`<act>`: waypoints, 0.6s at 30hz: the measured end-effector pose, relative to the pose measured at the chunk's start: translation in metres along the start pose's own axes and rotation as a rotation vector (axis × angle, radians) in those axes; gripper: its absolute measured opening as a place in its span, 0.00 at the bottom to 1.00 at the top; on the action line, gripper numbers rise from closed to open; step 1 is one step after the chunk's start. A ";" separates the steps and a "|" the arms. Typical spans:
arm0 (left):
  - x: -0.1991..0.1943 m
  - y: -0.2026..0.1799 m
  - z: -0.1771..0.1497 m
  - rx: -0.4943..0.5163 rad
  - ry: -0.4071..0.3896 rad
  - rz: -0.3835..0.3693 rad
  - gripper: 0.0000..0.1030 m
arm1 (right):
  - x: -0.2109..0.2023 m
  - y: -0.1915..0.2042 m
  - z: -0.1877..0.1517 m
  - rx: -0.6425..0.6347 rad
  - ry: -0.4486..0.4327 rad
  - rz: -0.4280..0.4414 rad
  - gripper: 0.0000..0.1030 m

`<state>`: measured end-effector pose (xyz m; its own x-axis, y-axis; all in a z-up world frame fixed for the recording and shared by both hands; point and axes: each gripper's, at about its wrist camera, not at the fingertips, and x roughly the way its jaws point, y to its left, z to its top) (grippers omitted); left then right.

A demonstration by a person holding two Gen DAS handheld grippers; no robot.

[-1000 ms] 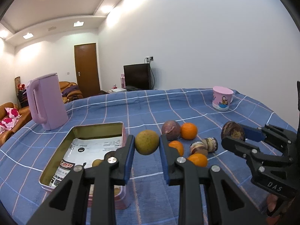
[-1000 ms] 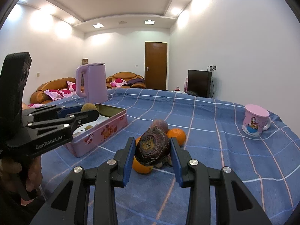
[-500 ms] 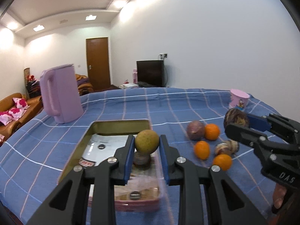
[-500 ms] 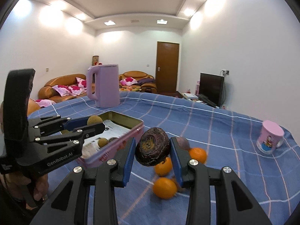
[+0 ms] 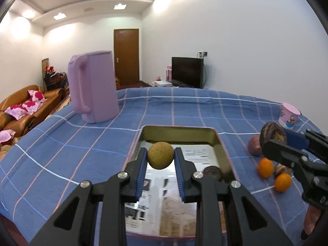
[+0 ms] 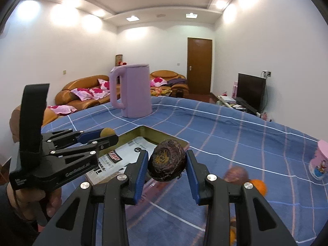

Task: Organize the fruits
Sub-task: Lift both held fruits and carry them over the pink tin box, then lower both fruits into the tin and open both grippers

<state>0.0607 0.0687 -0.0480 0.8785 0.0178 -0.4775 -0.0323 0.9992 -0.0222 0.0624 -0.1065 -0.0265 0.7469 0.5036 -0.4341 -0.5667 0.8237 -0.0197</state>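
Left hand-held gripper [image 5: 161, 160] clamps yellow-green fruit [image 5: 161, 155] over open tin [image 5: 221, 145]; round, no clear long axis. Right hand-held gripper [image 6: 166, 167] grips dark wrinkled fruit [image 6: 167, 163], long axis roughly crosswise, near tin's right edge. Dark fruit [image 5: 212, 172], maybe two, inside tin. Oranges [image 5: 265, 167] right on counter [image 5: 61, 143]; purple kettle [image 5: 93, 88] far left; pink cup [image 5: 289, 115] far right.

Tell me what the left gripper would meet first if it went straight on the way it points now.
Probably the open tin: the left gripper, shut on a yellow-green fruit, points down over its paper-lined floor. It likely meets that floor or the far wall; depth is unclear.
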 end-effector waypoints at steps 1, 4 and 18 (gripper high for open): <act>0.003 0.003 0.000 -0.002 0.008 0.006 0.27 | 0.004 0.004 0.001 -0.006 0.006 0.007 0.38; 0.010 0.008 -0.001 0.000 0.034 0.019 0.27 | 0.016 0.013 0.001 -0.017 0.027 0.026 0.38; 0.025 0.015 -0.005 0.012 0.103 0.018 0.27 | 0.053 0.038 -0.008 -0.062 0.152 0.072 0.38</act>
<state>0.0800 0.0835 -0.0647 0.8241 0.0325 -0.5655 -0.0410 0.9992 -0.0022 0.0777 -0.0508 -0.0573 0.6450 0.5114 -0.5678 -0.6408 0.7668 -0.0372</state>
